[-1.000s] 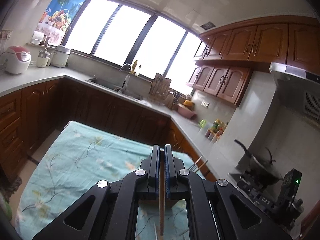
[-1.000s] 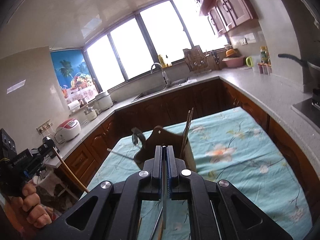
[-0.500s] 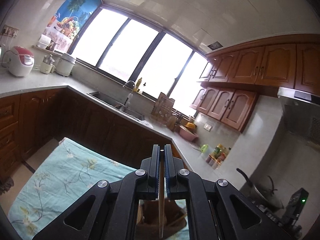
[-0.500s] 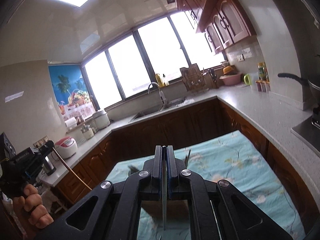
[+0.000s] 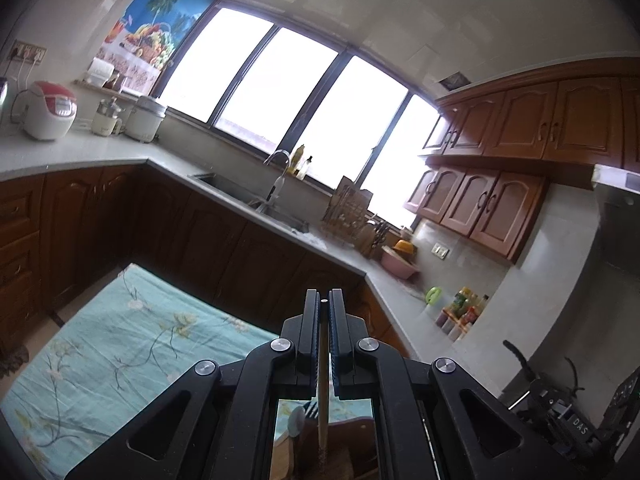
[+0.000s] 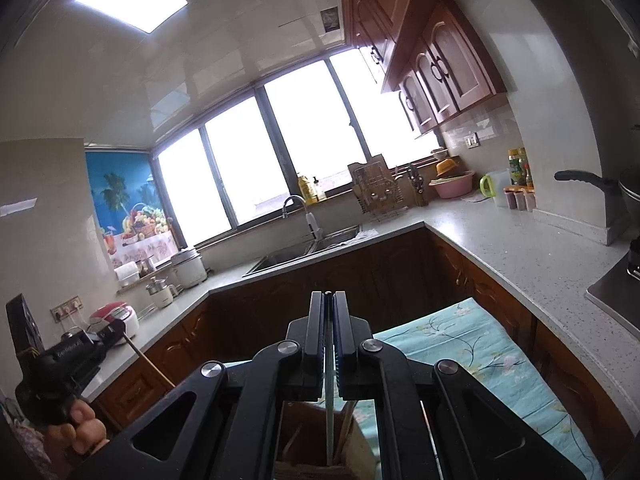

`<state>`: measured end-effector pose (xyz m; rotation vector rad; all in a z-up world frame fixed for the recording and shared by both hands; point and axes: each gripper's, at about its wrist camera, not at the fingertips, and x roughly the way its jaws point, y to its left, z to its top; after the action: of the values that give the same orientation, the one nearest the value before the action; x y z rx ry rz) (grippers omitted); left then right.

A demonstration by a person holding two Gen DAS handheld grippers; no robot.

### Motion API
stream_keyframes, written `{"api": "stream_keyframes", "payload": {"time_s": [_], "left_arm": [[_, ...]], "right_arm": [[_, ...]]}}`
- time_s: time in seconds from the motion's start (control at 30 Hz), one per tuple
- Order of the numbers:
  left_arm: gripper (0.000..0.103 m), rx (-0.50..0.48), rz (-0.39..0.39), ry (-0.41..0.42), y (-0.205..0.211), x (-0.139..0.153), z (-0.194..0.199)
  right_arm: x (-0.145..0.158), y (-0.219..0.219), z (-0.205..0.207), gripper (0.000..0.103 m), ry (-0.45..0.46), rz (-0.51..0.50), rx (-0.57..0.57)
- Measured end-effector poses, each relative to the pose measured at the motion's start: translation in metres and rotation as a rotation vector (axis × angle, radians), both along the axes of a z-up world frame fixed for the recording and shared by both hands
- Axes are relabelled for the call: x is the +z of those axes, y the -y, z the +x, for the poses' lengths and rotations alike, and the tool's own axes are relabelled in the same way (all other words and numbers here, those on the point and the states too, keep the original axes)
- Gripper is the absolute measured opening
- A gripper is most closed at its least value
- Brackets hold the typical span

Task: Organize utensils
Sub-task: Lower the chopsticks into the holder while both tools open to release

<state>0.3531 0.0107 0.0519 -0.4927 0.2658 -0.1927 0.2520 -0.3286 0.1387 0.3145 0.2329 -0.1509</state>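
Left wrist view shows your left claw (image 5: 324, 312) pinched on a wooden chopstick (image 5: 322, 408), which runs straight down between the pads with its lower end over a brown wooden holder (image 5: 344, 456) glimpsed through the gap in the frame. That holder stands on the table under a teal floral cloth (image 5: 120, 344), directly below the claw, so the chopstick's long axis already points into it; the drop looks like a plain lowering, not a sideways carry. Inside the holder on that view you can make out a pale round spoon bowl (image 5: 297, 420) and dark fork tines (image 5: 310, 408) just beside the chopstick; how deep the chopstick tip sits you cannot tell. Your right claw (image 6: 329, 314) is likewise clamped, on a thin grey metal rod (image 6: 329, 412), perhaps a metal chopstick or a utensil handle, which also hangs upright. Its lower end reaches down into the same holder (image 6: 312, 440), where 2 or more wooden sticks (image 6: 347, 424) lean against the wall. Both claws thus stand above 1 container, and the right one looks a little further in, so it seems the nearer to letting go. From the right view your left hand (image 6: 80, 428) sits off to the left, its chopstick (image 6: 150, 364) slanting down toward the holder. Mind that the 2 pieces do not cross at the mouth.
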Motion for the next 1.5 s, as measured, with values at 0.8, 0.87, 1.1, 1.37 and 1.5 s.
{"api": "stream_keyframes", "payload": {"time_s": [0.8,0.87,1.1,1.37,1.5], "left_arm": [[0.004,-0.06,0.11,-0.146,0.025,-0.01,0.045],[0.004,-0.066,0.119,-0.151,0.021,-0.008,0.046],[0.004,-0.077,0.13,-0.159,0.017,-0.003,0.048],[0.004,-0.085,0.13,-0.166,0.017,-0.005,0.045],[0.006,-0.084,0.131,-0.172,0.018,-0.003,0.045]], "right_arm": [[-0.089,0.005,0.039,0.004,-0.172,0.1,0.038],[-0.092,0.004,0.04,0.004,-0.184,0.099,0.04],[-0.09,0.006,0.04,0.005,-0.189,0.101,0.037],[-0.093,0.01,0.042,0.009,-0.192,0.111,0.041],[-0.093,0.01,0.042,0.013,-0.193,0.116,0.037]]}}
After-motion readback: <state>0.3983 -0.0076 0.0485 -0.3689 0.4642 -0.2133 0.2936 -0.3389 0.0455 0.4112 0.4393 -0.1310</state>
